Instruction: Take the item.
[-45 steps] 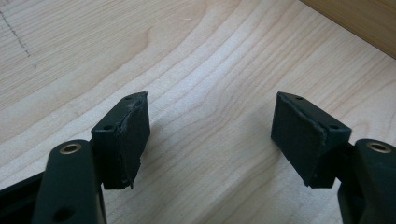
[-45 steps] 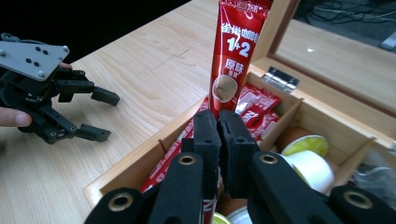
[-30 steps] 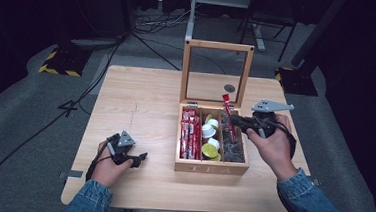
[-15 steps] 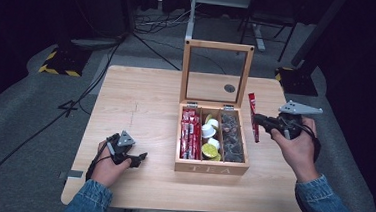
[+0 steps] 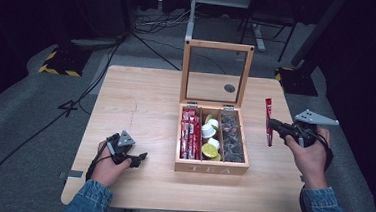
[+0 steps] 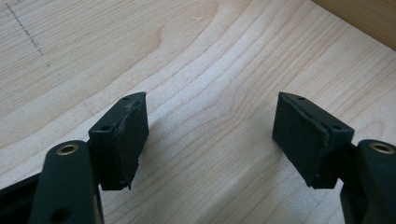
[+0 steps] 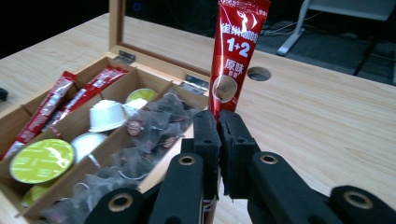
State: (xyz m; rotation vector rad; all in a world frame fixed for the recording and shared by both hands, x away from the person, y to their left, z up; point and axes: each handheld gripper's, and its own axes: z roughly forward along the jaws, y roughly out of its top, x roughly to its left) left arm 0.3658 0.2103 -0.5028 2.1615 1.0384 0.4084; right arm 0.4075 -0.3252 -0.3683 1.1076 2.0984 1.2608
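Sachet (image 5: 268,120) right of box rim (image 5: 246,155)

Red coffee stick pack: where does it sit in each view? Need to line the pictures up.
High view: the red stick pack stands upright right of the tea box, clamped in the right gripper above the table.
Left gripper view: not in it; open fingers over bare table.
Right gripper view: centre, rising from the shut fingers to the top edge.
Shared landmark: the box's hinged glass lid, and the round table hole.
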